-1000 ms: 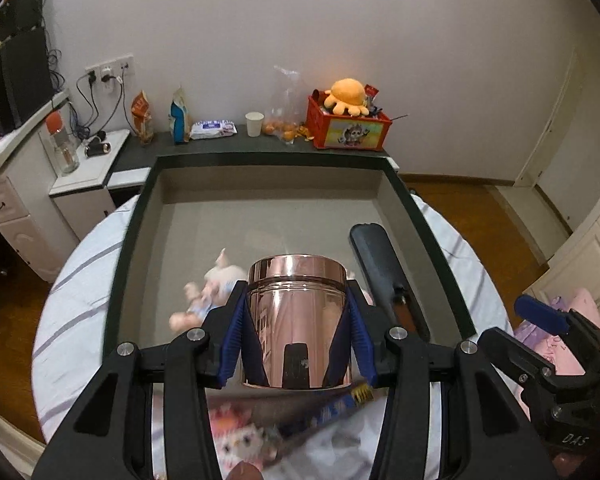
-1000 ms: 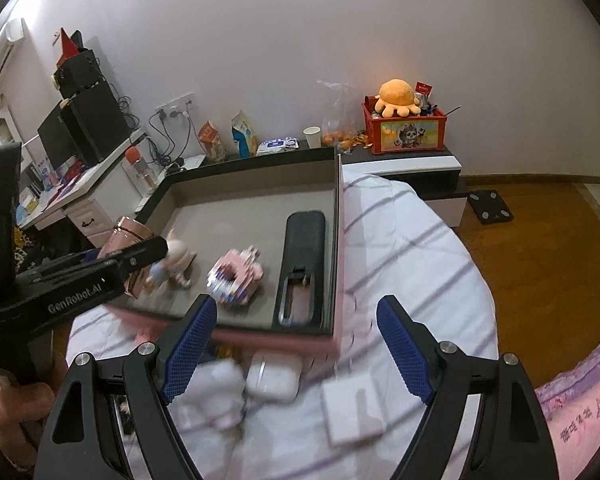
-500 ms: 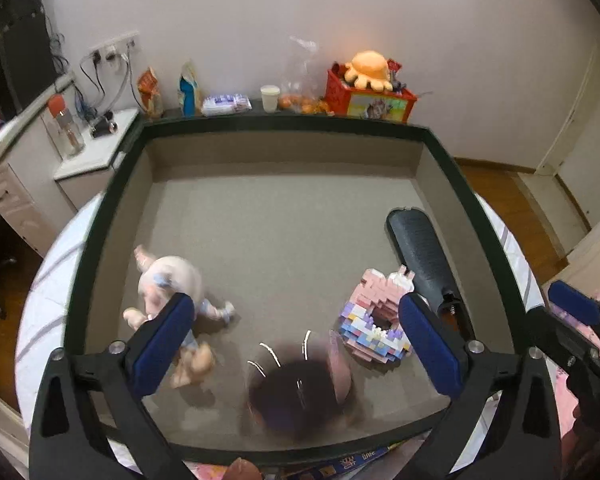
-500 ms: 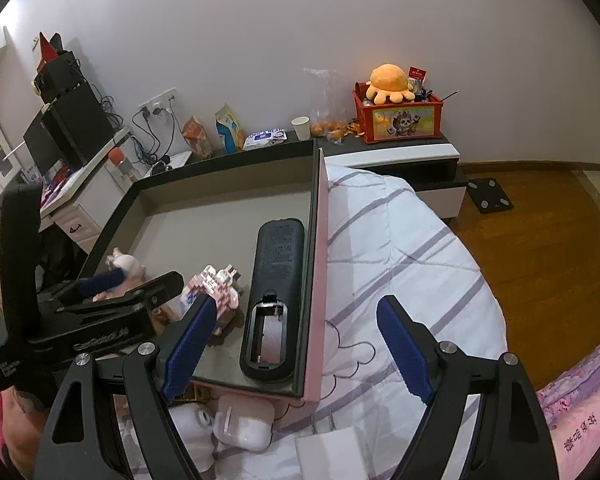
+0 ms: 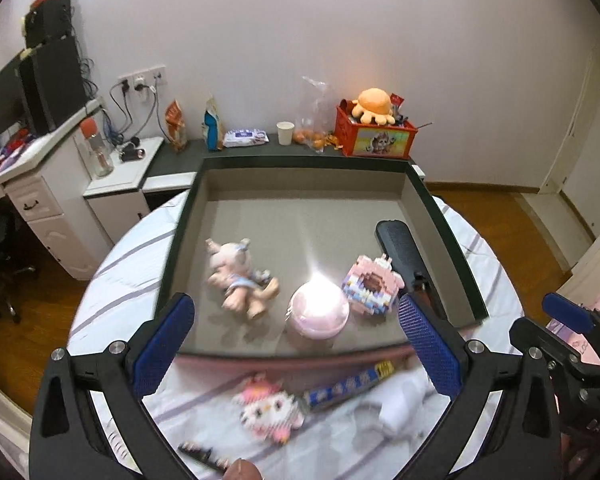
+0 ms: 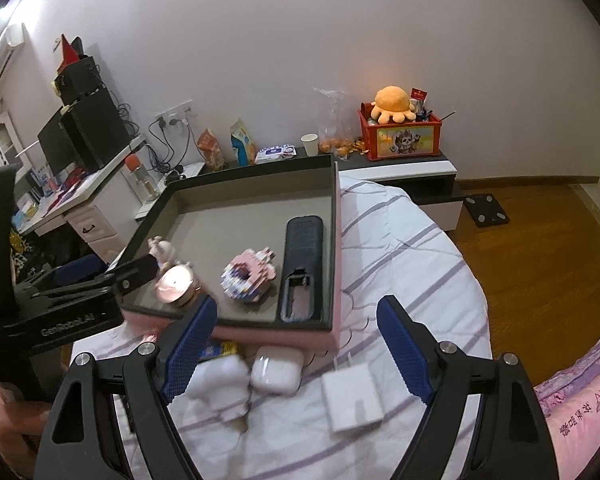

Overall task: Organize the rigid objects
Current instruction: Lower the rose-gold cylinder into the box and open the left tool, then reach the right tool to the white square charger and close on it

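A shiny copper tin point(image 5: 319, 312) stands in the dark-rimmed tray point(image 5: 300, 168), near its front edge. My left gripper point(image 5: 296, 320) hovers over that edge, open wide, with nothing touching its pads. Beside the tin lie a pink pig figurine point(image 5: 240, 276), a pink block model point(image 5: 372, 286) and a black remote point(image 5: 408, 256). My right gripper point(image 6: 296, 320) is open and empty above the bed, in front of the tray point(image 6: 260, 184). Below it lie a white earbud case point(image 6: 276, 370) and a white charger point(image 6: 354, 398). The tin point(image 6: 176, 284) also shows in the right wrist view.
On the striped bedsheet in front of the tray lie a pink owl block figure point(image 5: 270, 410), a blue strip-shaped box point(image 5: 348, 384) and a white lump point(image 6: 220, 380). A red toy crate point(image 5: 376, 138) and snacks stand on the low shelf behind.
My left gripper let go of the copper tin inside the tray, opened wide and drew back toward the bed. The right gripper drifted slightly and stayed open.
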### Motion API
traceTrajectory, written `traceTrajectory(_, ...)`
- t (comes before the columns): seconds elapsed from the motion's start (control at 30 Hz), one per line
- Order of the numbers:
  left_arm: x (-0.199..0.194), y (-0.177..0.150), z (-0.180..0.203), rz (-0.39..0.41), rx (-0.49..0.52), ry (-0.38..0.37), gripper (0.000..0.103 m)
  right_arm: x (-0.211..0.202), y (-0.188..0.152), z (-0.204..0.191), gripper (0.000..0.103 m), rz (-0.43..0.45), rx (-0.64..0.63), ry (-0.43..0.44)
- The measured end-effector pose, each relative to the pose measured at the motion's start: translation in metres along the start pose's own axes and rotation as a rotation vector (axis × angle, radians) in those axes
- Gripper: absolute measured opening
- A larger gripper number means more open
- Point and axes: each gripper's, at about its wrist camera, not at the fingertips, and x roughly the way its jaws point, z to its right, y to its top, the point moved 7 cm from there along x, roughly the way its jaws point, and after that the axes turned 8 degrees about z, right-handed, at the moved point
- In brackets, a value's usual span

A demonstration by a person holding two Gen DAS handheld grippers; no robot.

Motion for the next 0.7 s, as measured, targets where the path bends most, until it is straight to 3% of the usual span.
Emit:
traceTrajectory(0.37, -0.065, -0.051, -0.033, 0.007, -0.044, 0.037, 0.103, -0.031, -0.04, -0.014, 0.084, -0.029, -0.024, 0.004)
traceTrajectory(0.7, -0.078, -0.097, -0.037, -0.044, -0.078, 0.038, 0.103, -0.045, -0.067, -0.007, 0.084, -0.062, -0.021, -0.026)
